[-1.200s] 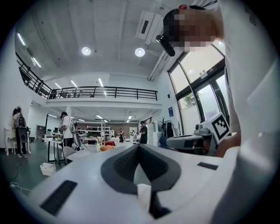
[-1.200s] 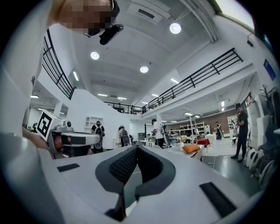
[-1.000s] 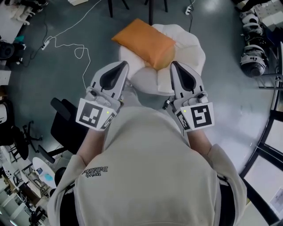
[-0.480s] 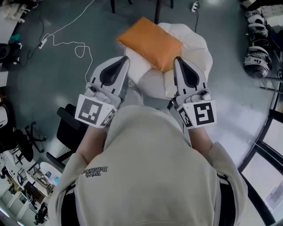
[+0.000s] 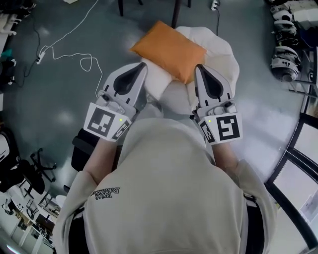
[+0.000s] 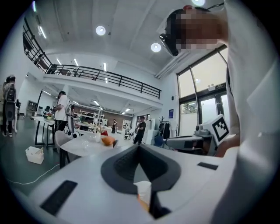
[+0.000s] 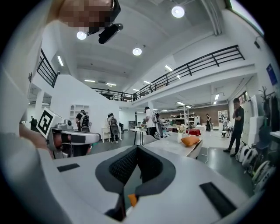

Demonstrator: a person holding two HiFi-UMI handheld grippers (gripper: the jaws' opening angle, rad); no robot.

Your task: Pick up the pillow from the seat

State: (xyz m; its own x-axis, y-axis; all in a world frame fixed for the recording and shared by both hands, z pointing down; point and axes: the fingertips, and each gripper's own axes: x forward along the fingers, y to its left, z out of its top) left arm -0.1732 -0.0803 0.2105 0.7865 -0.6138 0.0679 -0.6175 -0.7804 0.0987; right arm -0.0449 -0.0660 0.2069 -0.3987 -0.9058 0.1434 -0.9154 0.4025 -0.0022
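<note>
An orange pillow (image 5: 170,50) lies tilted across the far left part of a round white cushioned seat (image 5: 221,57) in the head view. My left gripper (image 5: 141,67) is held out in front of the person's chest, shut and with nothing in it, its tip just short of the pillow's near left side. My right gripper (image 5: 198,68) is also shut and holds nothing, its tip over the seat by the pillow's near right corner. In the gripper views the left gripper (image 6: 139,146) and right gripper (image 7: 138,148) point level into the hall, and the seat is hidden below them.
A white cable (image 5: 74,54) loops over the grey floor to the left. A black chair base (image 5: 84,149) stands at the lower left. Dark chair legs (image 5: 174,15) are behind the seat. White machines (image 5: 285,59) line the right. A black frame (image 5: 298,163) runs along the lower right.
The person has edged forward, so the floor items at left slid back. Both grippers sit a little nearer the pillow and stay shut.
</note>
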